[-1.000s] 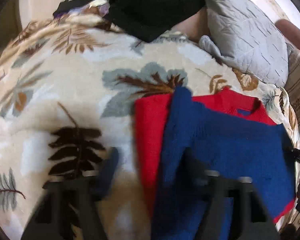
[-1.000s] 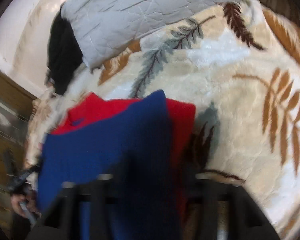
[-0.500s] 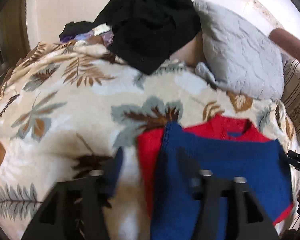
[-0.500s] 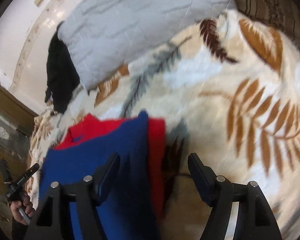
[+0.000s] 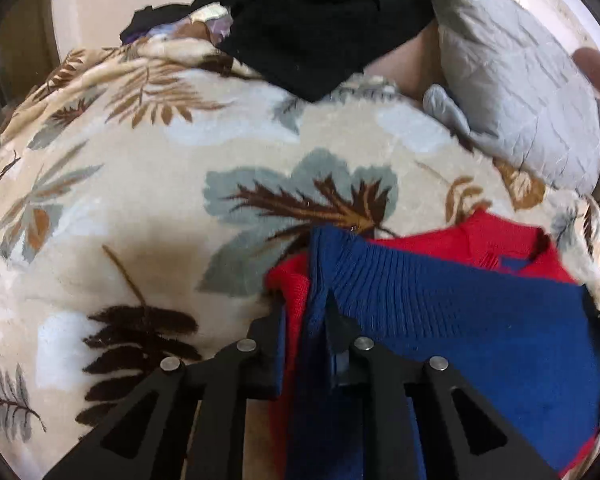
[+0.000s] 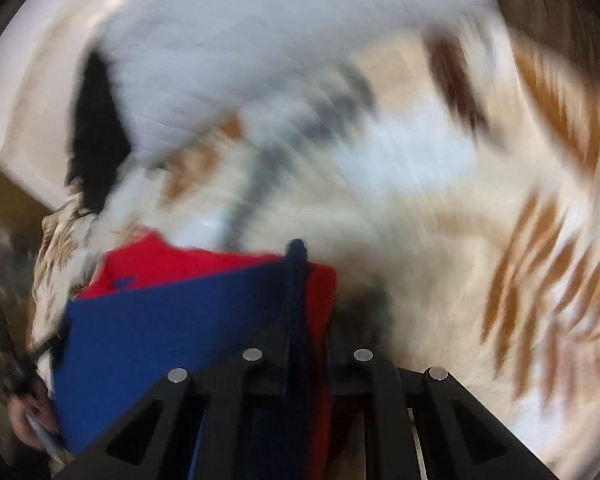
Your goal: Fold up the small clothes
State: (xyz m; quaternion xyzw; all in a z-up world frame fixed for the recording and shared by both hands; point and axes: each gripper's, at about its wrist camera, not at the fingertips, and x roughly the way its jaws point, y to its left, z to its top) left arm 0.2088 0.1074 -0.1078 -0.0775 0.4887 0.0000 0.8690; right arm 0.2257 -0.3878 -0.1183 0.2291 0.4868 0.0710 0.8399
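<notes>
Left wrist view: your left claw [image 5: 306, 320] pinches the red-and-blue sweater [image 5: 440, 320] near the bed's [image 5: 140, 200] edge; your right claw [image 6: 306, 344], level, grips its blue fold.

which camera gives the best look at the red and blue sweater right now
The left wrist view: the red and blue sweater is sharp there, ribbed blue edge and red neckline visible, pinched in the left gripper. The right wrist view shows it motion-blurred, its edge in the right gripper.
</notes>
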